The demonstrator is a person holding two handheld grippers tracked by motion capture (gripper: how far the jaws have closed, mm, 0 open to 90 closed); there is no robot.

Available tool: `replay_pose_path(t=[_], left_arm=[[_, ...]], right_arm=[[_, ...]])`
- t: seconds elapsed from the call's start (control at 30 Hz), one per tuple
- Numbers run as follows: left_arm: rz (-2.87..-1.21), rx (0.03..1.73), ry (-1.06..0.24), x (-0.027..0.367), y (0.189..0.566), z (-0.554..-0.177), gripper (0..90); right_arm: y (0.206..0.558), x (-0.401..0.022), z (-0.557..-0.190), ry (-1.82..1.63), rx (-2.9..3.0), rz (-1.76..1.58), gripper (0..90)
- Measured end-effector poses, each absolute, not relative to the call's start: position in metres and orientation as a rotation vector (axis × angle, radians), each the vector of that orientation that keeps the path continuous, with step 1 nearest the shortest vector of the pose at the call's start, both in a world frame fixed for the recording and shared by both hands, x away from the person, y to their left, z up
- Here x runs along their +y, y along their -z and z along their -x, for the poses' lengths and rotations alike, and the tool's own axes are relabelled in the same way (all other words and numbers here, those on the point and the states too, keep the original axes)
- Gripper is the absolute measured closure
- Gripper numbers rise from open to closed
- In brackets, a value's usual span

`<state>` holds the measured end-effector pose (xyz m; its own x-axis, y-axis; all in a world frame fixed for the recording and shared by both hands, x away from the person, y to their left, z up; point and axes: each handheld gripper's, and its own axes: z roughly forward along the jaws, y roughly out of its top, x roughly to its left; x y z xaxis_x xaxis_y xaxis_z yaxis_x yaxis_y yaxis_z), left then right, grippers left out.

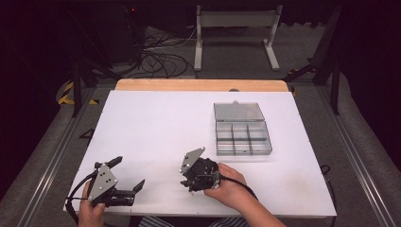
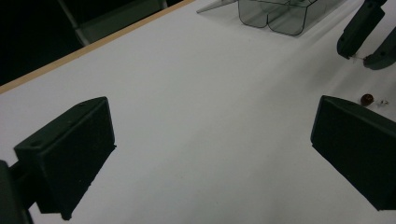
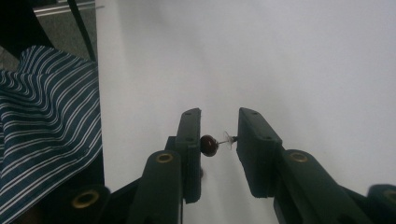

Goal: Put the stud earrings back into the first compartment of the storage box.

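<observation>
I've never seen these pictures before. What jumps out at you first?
First, the right gripper near the table's front edge, pinching a tiny earring with a dark red bead between its black jaws. Next, the clear compartment box with its lid open, on the right of the white table. The left gripper waits wide open at the front left.

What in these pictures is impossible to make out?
- High view: the box's contents, too small.
- Left gripper view: the box cut off by the top edge; clear speck beside the red bead, too tiny to identify.
- Right gripper view: earring back, blurred.
</observation>
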<state>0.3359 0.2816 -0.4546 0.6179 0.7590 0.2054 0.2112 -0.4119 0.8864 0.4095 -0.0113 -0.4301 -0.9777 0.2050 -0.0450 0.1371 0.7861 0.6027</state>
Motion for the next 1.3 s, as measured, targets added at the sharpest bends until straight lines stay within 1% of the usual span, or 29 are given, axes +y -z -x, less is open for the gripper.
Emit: replay_pose_path(t=[0.53,1.3], left_arm=[[-1.936,0.772,-0.762,0.282,0.455,-0.336,0.2],[-1.936,0.772,-0.761,0.282,0.455,-0.336,0.2]], right_arm=[[0.4,-0.033,-0.421,-1.083,2.741,-0.374,71.1],[0.377,-0.066,-0.454,-1.154,2.593,-0.621,71.0]])
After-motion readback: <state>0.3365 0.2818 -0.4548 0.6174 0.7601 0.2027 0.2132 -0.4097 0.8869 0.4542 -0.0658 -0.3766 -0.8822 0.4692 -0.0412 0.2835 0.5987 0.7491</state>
